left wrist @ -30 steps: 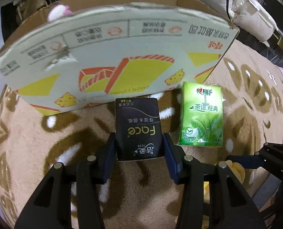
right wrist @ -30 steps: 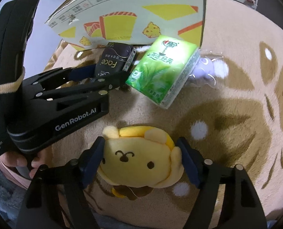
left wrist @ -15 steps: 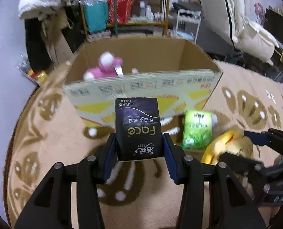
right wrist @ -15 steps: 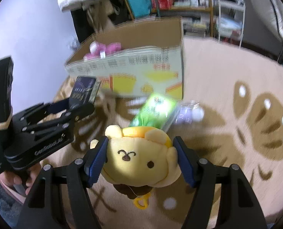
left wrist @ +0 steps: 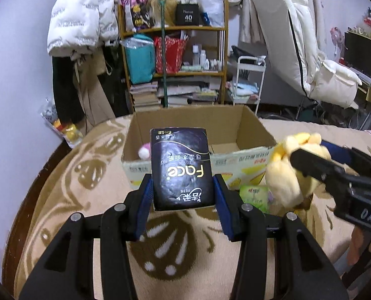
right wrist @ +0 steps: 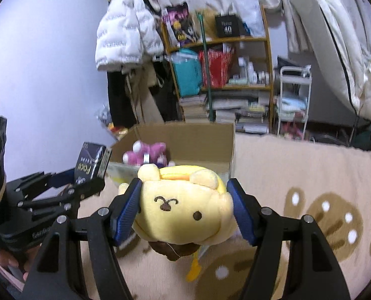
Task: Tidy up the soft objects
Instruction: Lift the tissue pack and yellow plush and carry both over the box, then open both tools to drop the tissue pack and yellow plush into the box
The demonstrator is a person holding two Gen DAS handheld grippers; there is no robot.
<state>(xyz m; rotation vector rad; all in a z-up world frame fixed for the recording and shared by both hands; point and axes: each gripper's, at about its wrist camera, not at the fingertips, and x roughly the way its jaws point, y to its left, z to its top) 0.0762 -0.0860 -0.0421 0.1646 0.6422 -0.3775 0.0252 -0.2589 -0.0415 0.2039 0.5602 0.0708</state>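
My left gripper (left wrist: 183, 200) is shut on a black tissue pack (left wrist: 181, 167) and holds it raised in front of the open cardboard box (left wrist: 250, 122). My right gripper (right wrist: 185, 210) is shut on a yellow plush dog (right wrist: 183, 207), also raised near the box; the plush shows in the left wrist view (left wrist: 290, 172) to the right. The black pack shows in the right wrist view (right wrist: 91, 162) at the left. A pink plush (right wrist: 145, 155) lies inside the box (right wrist: 210, 135). A green tissue pack (left wrist: 254, 196) lies on the rug in front of the box.
A beige rug with brown paw prints (left wrist: 85, 187) covers the floor. Behind the box stand a cluttered wooden shelf (left wrist: 175, 70), a white trolley (left wrist: 248, 85) and hanging white coats (left wrist: 80, 17). A white padded chair (left wrist: 310, 50) is at the right.
Both grippers rose from the rug with their loads. The box now sits lower in view and its inside shows. The green pack stayed on the rug.
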